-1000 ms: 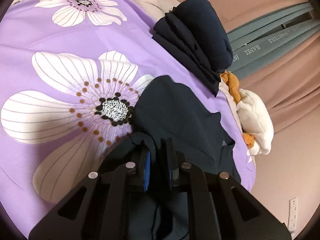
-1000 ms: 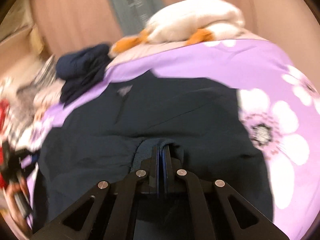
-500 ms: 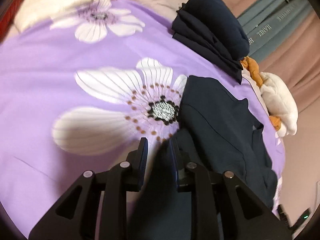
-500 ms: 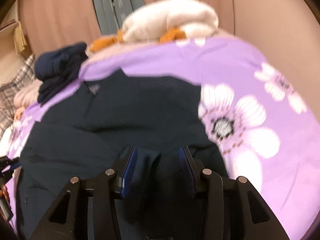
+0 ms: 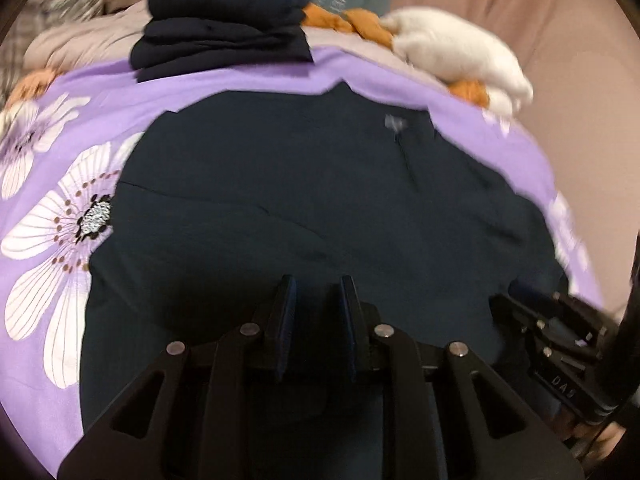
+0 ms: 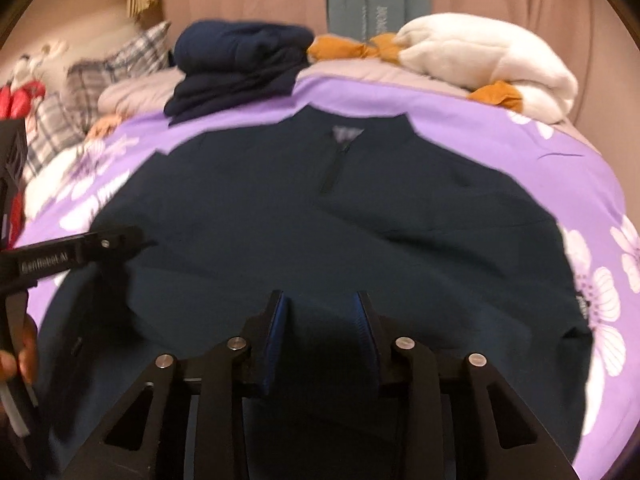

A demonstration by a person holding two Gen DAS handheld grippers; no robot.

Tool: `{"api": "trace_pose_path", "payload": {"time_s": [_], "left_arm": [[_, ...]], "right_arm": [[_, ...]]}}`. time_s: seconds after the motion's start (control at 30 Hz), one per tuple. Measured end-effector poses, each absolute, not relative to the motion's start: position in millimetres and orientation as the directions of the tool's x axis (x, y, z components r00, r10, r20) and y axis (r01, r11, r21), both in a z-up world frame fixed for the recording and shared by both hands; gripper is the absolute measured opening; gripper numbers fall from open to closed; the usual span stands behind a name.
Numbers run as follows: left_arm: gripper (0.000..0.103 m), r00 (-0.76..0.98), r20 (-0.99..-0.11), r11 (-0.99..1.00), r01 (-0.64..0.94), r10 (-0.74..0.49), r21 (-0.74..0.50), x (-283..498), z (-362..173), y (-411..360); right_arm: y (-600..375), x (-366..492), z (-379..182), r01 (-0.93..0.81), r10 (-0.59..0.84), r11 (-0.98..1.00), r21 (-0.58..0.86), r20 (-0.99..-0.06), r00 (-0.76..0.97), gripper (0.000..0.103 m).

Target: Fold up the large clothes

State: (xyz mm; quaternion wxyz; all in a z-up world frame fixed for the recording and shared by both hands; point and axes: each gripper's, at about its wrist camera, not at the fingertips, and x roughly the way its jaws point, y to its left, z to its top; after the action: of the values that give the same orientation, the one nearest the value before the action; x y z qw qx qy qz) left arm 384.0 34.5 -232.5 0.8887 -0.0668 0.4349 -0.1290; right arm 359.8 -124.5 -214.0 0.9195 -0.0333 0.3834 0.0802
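A large dark navy zip-neck top (image 5: 300, 200) (image 6: 320, 232) lies spread flat on a purple flowered bedsheet (image 5: 240, 80) (image 6: 500, 120), collar towards the far side. My left gripper (image 5: 317, 284) hovers over its near hem with a narrow gap between the pads and no cloth in it. My right gripper (image 6: 321, 300) stands wider over the hem; its jaws are closing and nothing sits between them. One of the left gripper's fingers (image 6: 116, 242) shows at the left of the right wrist view.
A folded navy pile (image 5: 224, 28) (image 6: 240, 64) and a white plush toy with orange parts (image 5: 452, 48) (image 6: 488, 56) lie at the bed's far edge. Plaid pillows (image 6: 100, 80) sit far left. A hand (image 6: 20, 356) holds the left gripper. Pink curtains hang behind.
Both grippers were shut on folds of the navy top a second ago; both have let go and opened. Both views have swung to face the spread garment squarely.
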Motion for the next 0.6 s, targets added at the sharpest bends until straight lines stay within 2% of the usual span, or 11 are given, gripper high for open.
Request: {"api": "trace_pose_path", "payload": {"time_s": [0.1,0.33,0.43,0.47,0.5,0.6], "left_arm": [[0.021,0.566,-0.763,0.95,0.167,-0.31,-0.262,383.1,-253.6,41.5],[0.022,0.55,-0.756,0.928,0.114,-0.355,-0.353,374.8,-239.5,63.2],[0.049,0.57,-0.736,0.917,0.081,-0.365,-0.391,343.6,-226.0,89.0],[0.062,0.582,-0.735,0.92,0.065,-0.349,-0.386,329.6,-221.7,98.5],[0.064,0.597,-0.726,0.921,0.057,-0.341,-0.385,313.2,-217.8,107.9],[0.064,0.604,-0.729,0.926,0.039,-0.321,-0.375,267.8,-213.9,129.2]], "right_arm": [[-127.8,357.7,-239.8,-0.184,0.107,0.983,-0.015,-0.764,0.636,0.036],[-158.1,342.1,-232.4,-0.141,0.164,0.985,0.095,-0.751,0.639,0.036],[-169.1,320.5,-220.7,-0.12,0.162,0.987,0.11,-0.733,0.66,0.037],[-174.2,308.1,-215.4,-0.113,0.153,0.988,0.104,-0.726,0.671,0.04],[-179.5,293.1,-210.9,-0.096,0.126,0.992,0.084,-0.723,0.68,0.043],[-194.8,249.9,-205.6,-0.075,0.097,0.995,0.063,-0.711,0.697,0.043]]}}
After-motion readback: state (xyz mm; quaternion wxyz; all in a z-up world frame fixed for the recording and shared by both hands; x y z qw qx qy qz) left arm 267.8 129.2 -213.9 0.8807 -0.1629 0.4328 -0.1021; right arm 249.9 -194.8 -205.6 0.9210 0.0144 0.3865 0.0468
